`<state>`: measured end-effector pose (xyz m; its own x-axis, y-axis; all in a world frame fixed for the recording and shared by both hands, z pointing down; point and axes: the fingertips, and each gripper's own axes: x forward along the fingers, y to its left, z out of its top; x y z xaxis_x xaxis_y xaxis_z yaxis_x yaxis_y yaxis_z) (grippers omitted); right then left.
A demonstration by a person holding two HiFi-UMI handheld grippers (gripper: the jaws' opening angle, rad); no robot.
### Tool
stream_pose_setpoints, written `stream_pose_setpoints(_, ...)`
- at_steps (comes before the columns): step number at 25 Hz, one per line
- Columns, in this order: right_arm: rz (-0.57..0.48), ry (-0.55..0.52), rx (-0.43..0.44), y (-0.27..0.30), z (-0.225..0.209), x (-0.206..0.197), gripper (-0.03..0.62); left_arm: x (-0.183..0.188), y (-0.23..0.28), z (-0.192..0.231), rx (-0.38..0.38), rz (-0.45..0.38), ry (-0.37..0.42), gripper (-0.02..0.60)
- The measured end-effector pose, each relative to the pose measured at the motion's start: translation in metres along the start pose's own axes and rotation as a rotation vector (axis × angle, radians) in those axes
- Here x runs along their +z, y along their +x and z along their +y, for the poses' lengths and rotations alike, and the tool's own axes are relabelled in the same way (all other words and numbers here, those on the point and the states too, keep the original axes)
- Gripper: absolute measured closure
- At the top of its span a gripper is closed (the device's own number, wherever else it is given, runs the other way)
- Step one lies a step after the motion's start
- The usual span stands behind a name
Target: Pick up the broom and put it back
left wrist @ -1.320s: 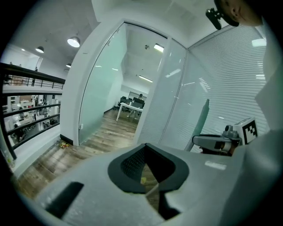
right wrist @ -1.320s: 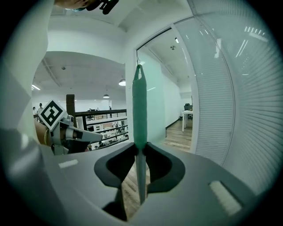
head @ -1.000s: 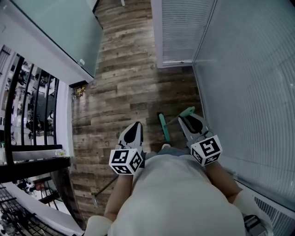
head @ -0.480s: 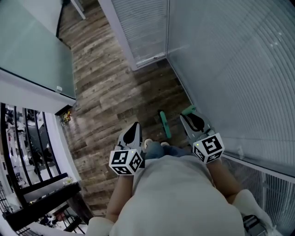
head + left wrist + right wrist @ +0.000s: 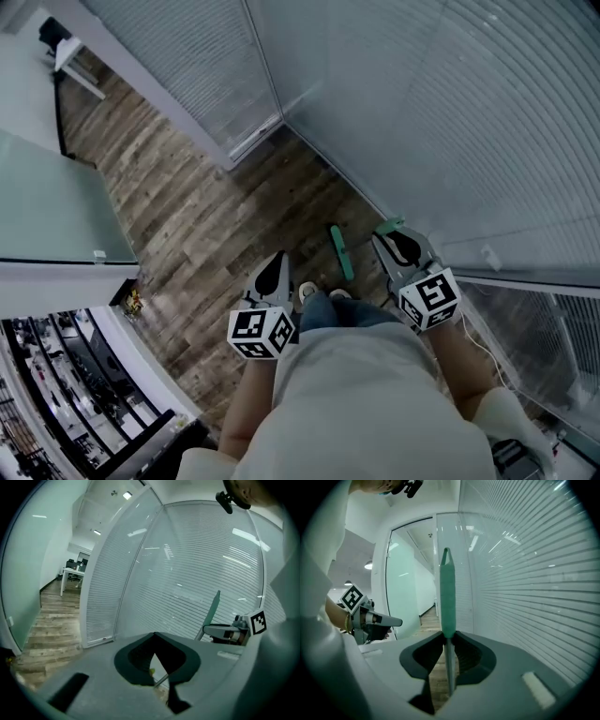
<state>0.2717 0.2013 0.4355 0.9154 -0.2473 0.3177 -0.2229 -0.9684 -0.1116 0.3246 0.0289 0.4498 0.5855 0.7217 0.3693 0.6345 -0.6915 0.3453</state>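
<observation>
The broom has a green grip (image 5: pixel 447 597) on a thin metal pole (image 5: pixel 449 667) and stands upright. My right gripper (image 5: pixel 449 635) is shut on the pole just below the grip. In the head view the grip's tip (image 5: pixel 389 226) pokes past the right gripper (image 5: pixel 398 246), and the green broom head (image 5: pixel 340 251) lies on the floor between the grippers. My left gripper (image 5: pixel 274 272) is beside it at the left, jaw tips meeting (image 5: pixel 154 634). A thin metal rod (image 5: pixel 161 680) shows in the slit below the tips; whether it is pinched I cannot tell.
Glass walls with blinds (image 5: pixel 450 112) form a corner close ahead and to the right. A wood floor (image 5: pixel 206 216) runs off to the left, past a frosted glass partition (image 5: pixel 47 216). A white desk (image 5: pixel 70 56) stands far off. The person's shoes (image 5: pixel 319 292) are beneath the grippers.
The view has swung towards the blind-covered glass corner, which now fills the top right. Both grippers moved along with the person; the right one still holds the broom.
</observation>
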Motion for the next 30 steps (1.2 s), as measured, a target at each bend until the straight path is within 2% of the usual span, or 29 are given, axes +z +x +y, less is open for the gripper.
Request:
stream_pose_setpoints(5, 0.026, 0.05, -0.111, -0.008, -0.042, -0.014, 0.507, 0.003, 0.038, -0.017, -0.088, 0.057, 0.027, 0.575)
stream_pose_setpoints(13, 0.075, 0.089, -0.205, -0.012, -0.079, -0.059, 0.507, -0.025, 0.07, -0.027, -0.146, 0.119, 0.038, 0.575)
stream_pose_setpoints(19, 0.108, 0.126, -0.247, -0.017, -0.094, -0.098, 0.507, -0.058, 0.08, -0.034, -0.169, 0.165, 0.043, 0.575)
stream_pose_setpoints(30, 0.145, 0.182, -0.29, -0.025, -0.114, -0.158, 0.507, -0.097, 0.113, -0.05, -0.197, 0.187, 0.062, 0.575)
